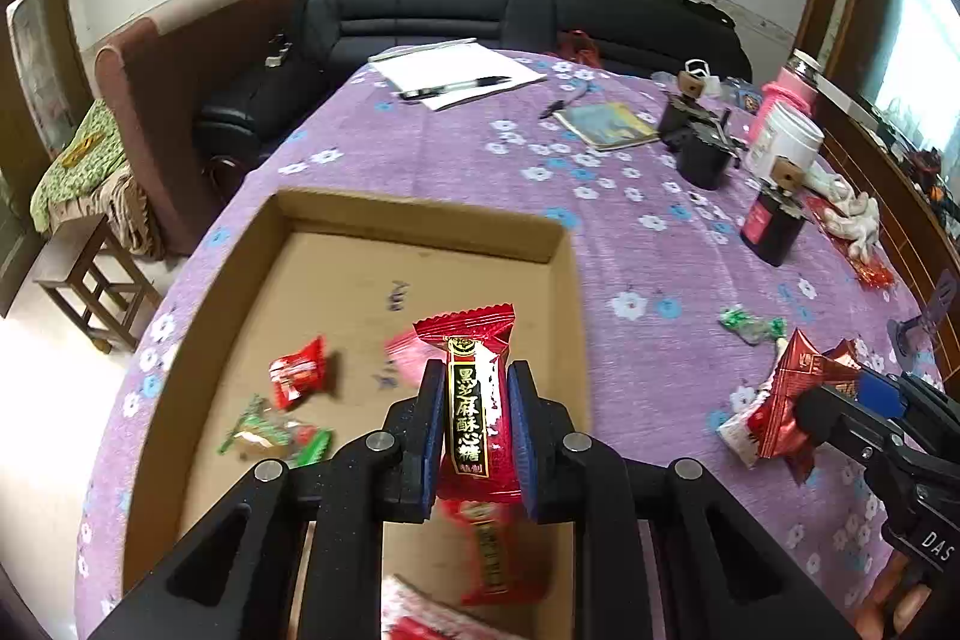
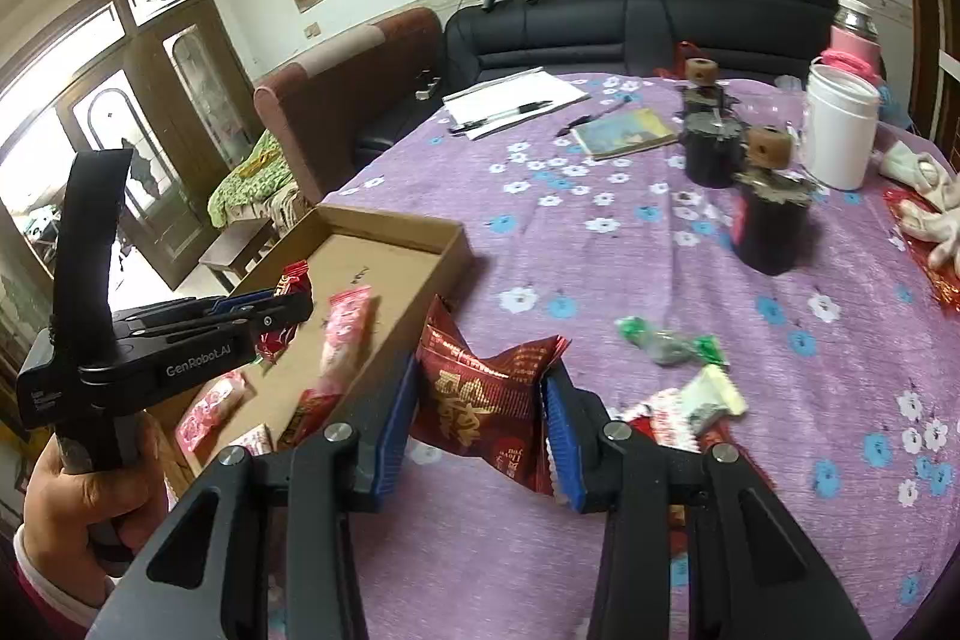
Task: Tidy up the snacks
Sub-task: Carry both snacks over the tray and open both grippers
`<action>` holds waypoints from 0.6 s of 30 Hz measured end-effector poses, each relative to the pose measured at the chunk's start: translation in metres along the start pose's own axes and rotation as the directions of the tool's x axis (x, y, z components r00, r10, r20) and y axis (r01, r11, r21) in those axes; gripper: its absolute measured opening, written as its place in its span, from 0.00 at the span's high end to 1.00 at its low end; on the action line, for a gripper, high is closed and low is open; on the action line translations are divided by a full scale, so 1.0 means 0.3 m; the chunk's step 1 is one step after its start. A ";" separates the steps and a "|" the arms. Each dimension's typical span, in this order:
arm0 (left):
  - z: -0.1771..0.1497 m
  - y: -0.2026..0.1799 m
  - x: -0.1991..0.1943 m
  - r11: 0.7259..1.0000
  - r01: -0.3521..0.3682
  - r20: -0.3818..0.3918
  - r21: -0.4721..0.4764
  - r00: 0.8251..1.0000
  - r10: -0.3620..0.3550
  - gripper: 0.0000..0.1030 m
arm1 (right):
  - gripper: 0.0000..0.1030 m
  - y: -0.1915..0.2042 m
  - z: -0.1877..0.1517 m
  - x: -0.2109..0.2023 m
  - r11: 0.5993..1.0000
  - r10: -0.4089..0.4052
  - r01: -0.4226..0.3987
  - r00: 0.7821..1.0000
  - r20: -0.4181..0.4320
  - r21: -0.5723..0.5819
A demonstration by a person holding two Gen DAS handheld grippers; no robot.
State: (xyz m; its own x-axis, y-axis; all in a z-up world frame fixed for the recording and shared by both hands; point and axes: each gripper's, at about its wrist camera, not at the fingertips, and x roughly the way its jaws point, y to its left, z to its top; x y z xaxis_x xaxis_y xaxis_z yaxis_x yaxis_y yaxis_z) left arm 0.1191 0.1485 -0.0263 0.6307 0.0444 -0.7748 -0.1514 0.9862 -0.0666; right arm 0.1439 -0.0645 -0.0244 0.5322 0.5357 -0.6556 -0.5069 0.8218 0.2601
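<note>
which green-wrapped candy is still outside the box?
The green candy lying on the purple tablecloth, right of the cardboard box. The other green one lies inside the box.

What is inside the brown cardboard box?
Candies lie inside the cardboard box: a small red one, a green-ended one, and a red packet. The left gripper holds a red sesame candy over it, hiding some of the box floor.
</note>
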 end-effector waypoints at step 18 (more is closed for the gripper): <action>0.090 0.256 0.079 0.997 -0.054 -0.029 -0.049 0.998 0.052 0.79 | 0.61 0.288 0.146 0.314 0.995 0.076 -0.080 0.995 -0.062 -0.059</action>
State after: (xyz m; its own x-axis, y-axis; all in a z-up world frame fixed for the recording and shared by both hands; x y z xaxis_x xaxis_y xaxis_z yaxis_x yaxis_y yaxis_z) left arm 0.1430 0.2295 -0.0329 0.5993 0.0913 -0.7953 -0.2224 0.9734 -0.0559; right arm 0.1798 0.0653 -0.0327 0.4490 0.5840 -0.6763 -0.5867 0.7635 0.2698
